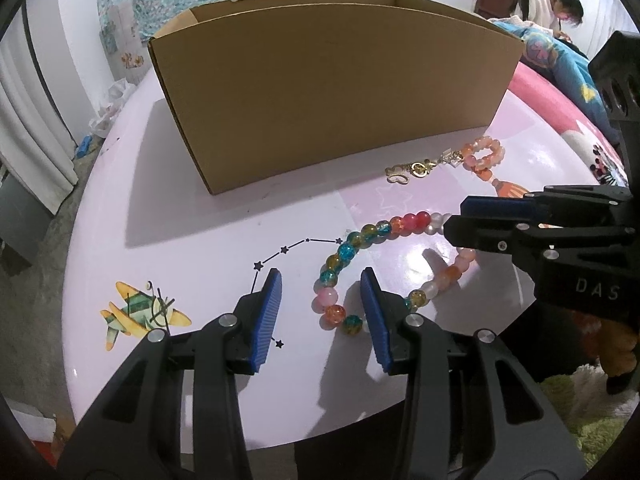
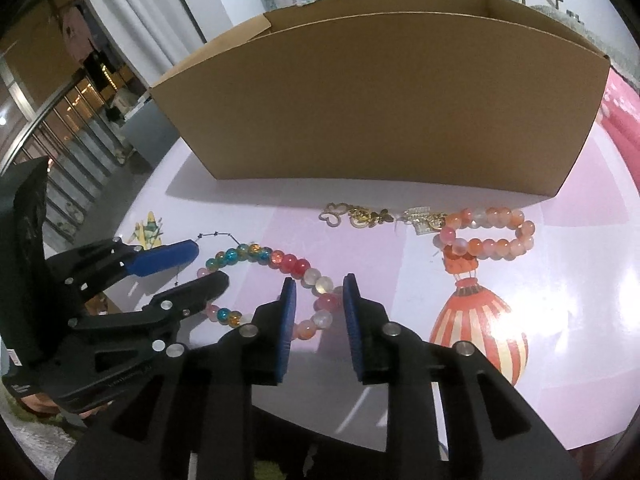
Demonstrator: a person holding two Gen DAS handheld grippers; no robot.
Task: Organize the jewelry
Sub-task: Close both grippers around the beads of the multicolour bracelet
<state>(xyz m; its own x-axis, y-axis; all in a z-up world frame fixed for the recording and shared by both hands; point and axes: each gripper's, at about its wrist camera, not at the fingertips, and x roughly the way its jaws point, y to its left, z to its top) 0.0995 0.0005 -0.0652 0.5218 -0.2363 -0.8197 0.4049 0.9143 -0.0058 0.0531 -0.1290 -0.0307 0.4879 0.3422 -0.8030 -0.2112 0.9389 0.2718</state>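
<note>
On the pale table (image 1: 180, 208), the left gripper (image 1: 320, 312) stands released, its jaws apart over the left end of the multicoloured bead necklace (image 1: 360, 240), pads not pressing it; the right gripper (image 2: 318, 312) is likewise unclenched, beads lying between its jaws. Farther right, a peach bead bracelet (image 2: 488, 232) with gold charms (image 2: 360, 214) lies just before the cardboard box (image 2: 380, 100).

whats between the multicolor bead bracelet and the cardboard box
Mostly bare pink table. Between the multicolor bead bracelet and the cardboard box lies only the gold charm chain, close to the box's foot. The right wrist view shows it best.
</note>
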